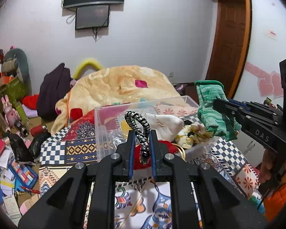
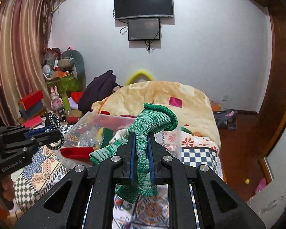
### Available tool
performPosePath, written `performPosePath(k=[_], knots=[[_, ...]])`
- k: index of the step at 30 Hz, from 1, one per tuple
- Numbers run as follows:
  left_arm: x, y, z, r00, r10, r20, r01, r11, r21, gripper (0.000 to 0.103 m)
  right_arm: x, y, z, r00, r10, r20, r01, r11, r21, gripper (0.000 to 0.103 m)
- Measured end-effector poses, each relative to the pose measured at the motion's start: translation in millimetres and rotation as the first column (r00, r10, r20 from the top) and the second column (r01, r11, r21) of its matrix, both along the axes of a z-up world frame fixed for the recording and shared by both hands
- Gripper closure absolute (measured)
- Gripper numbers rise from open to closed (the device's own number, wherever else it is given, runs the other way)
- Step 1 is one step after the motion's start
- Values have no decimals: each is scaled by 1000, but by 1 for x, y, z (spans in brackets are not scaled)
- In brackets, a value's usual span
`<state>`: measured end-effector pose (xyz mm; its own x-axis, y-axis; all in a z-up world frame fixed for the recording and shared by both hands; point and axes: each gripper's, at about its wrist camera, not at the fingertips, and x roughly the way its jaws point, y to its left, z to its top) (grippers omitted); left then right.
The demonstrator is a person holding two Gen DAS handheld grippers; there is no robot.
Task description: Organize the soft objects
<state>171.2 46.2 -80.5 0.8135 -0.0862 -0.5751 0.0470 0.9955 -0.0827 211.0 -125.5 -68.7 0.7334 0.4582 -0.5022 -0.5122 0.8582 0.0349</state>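
Note:
My left gripper (image 1: 141,139) is shut on a black-and-white braided band (image 1: 138,123), a loop that stands up between the fingers; it also shows in the right wrist view (image 2: 54,131). My right gripper (image 2: 141,143) is shut on a green knitted sock (image 2: 152,122), which drapes over both sides of the fingers; it also shows in the left wrist view (image 1: 211,106). Both are held above a clear plastic box (image 1: 104,118) on the patterned bedspread (image 1: 80,148). The box holds a white cloth (image 1: 164,123), a floral fabric piece (image 1: 192,133) and other soft items.
A red soft item (image 2: 77,151) lies by the box's near side. A cream blanket (image 1: 120,85) is heaped behind the box, with a dark garment (image 1: 53,91) to its left. Boxes, toys and papers (image 1: 11,114) clutter the floor at left. A wooden door (image 1: 230,38) stands at right.

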Motion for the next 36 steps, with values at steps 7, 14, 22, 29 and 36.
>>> performPosePath(k=[7,14,22,29,36], knots=[[33,-1,-26,998,11,-61,-12,1000,-13,90,18,18,-18,999,10,-53,-12,999,-53,92],[47,-5,-41,995,5,-103,-5,1000,-5,89,31,30,-32,993,26,-112,-35,996,-82,92],[45,-5,-48,993,17,-114,-18,1000,-6,51,29,27,-35,990,33,-135,-48,993,-112,64],[33,-1,-41,995,16,-103,-20,999,-36,45,18,17,-26,997,7,-73,-16,992,-128,38],[2,0,-2,999,30,11,-29,999,-36,45,2,3,3,1000,2,-7,-2,997,-82,37]])
